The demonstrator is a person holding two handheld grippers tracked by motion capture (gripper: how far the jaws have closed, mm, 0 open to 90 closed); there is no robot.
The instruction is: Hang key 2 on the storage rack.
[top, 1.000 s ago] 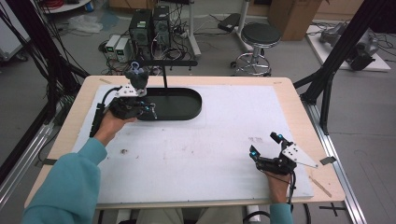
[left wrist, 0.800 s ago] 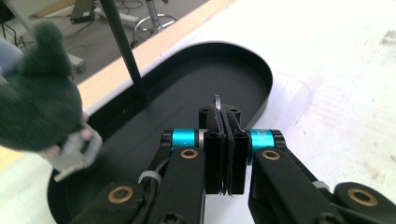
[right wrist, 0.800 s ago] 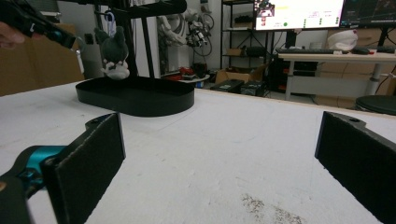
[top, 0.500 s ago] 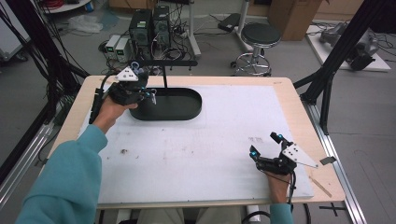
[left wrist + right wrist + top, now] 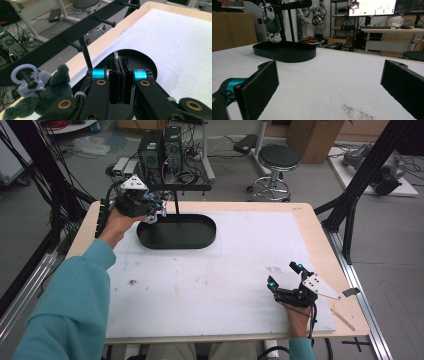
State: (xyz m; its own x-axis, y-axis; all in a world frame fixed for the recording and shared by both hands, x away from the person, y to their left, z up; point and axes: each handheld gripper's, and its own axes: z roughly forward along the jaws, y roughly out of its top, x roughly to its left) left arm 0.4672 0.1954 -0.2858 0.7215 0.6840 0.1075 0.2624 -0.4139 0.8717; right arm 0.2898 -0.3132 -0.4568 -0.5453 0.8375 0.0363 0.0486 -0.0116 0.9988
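A small grey plush toy [image 5: 51,93] hangs by its lavender ring [image 5: 23,75] from a peg at the left end of the black rack bar [image 5: 180,187]. The same plush [image 5: 273,27] dangles over the black oval tray [image 5: 200,240]. My left gripper [image 5: 150,206] is beside the plush at the bar's end. Its jaws [image 5: 119,63] are pressed shut, with a tiny clear sliver poking out between the pads; the plush is outside them. My right gripper [image 5: 284,274] rests on the white mat near the front right, wide open and holding nothing [image 5: 332,87].
The rack's post rises from the tray [image 5: 284,51], and several pegs [image 5: 106,22] stick out of the bar. The white mat [image 5: 225,270] covers most of the wooden table. A stool [image 5: 277,157] and computers [image 5: 160,145] stand behind the table.
My left gripper has moved from over the tray's left end back and left, up to the end of the rack bar. The right gripper has stayed put.
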